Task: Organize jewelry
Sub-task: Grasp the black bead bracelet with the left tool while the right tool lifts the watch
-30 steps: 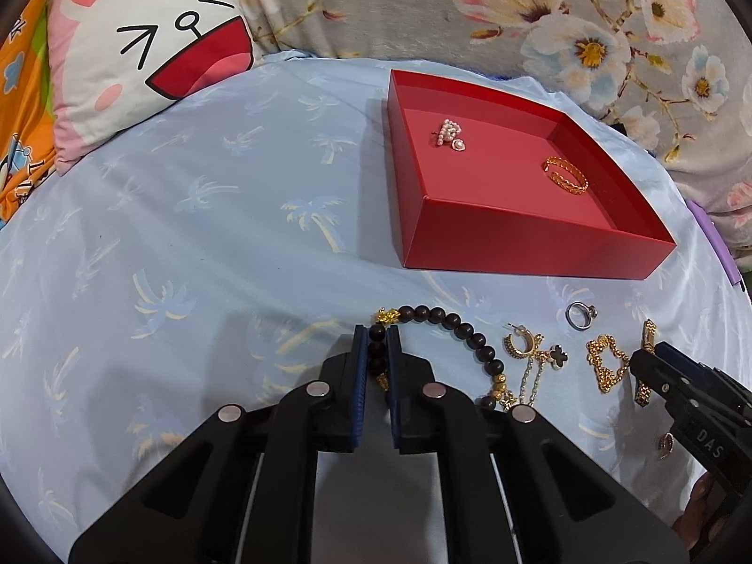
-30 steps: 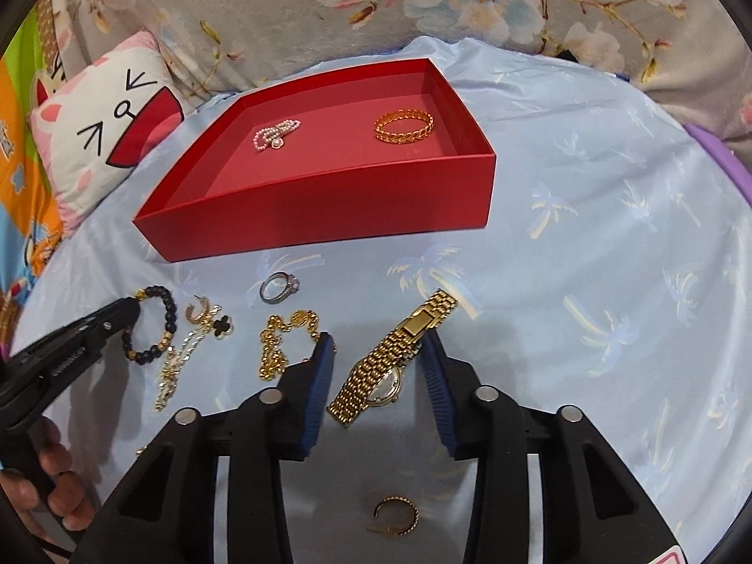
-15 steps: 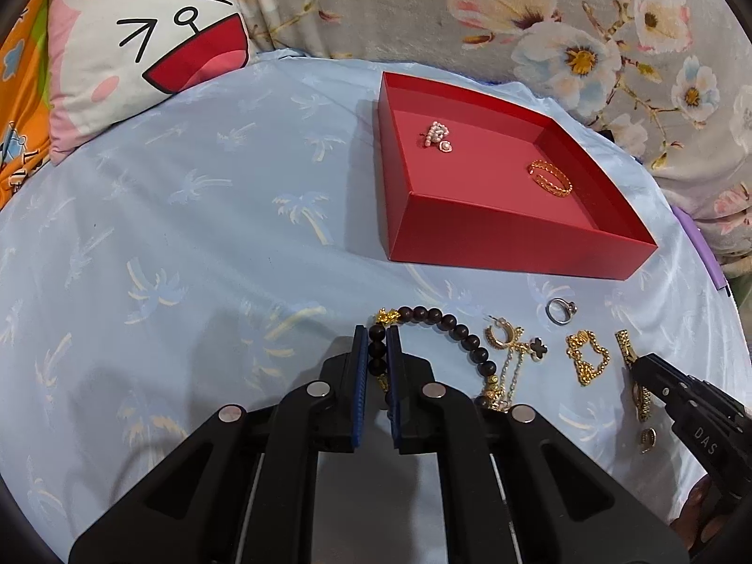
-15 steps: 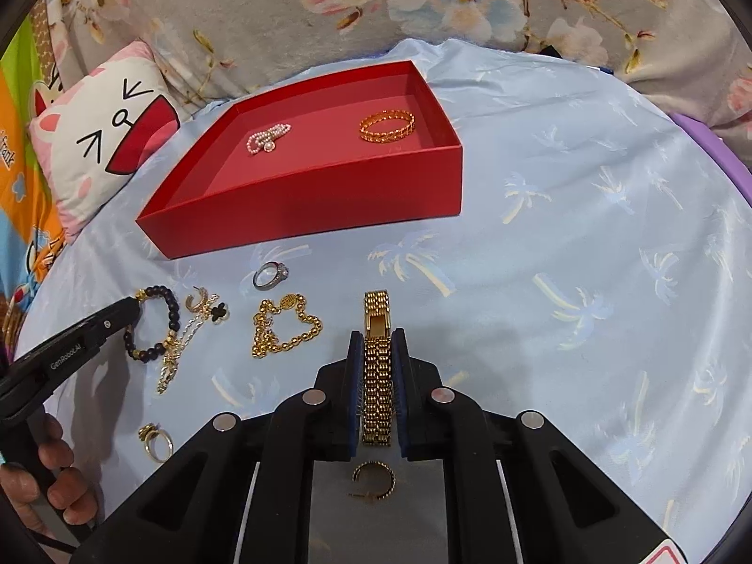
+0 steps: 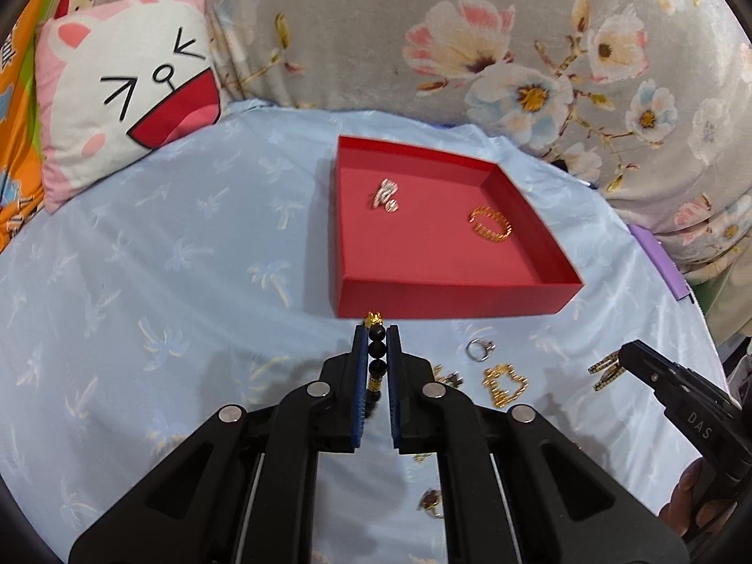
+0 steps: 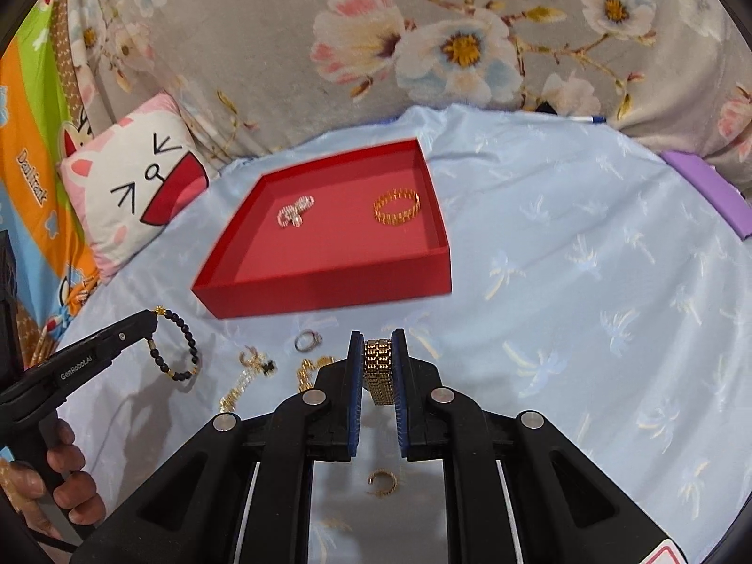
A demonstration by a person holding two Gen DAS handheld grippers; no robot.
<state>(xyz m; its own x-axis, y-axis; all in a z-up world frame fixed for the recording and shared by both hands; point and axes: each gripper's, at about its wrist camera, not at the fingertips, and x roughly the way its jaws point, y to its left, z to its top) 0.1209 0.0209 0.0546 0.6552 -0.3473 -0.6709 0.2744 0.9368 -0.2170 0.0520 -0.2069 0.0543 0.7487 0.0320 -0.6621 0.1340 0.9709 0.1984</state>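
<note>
A cartoon-cat pillow leans at the far left of a bed spread with a pale blue palm-print sheet, against a grey floral cover. Near it the left gripper has its jaws clamped on a dark-beaded bracelet — in the right wrist view the beads hang in a loop from the jaw tips, clear of the sheet. Beyond sits an open red tray holding 2 pieces: a pearl cluster on its left and a gold link band on its right. On the sheet in front of the tray lie loose items — a silver ring, a gold chain and a gold hoop earring. At the right, the right gripper has its jaws pressed together on a gold watch band, lifted off the sheet. A hand grips the left tool's handle.
</note>
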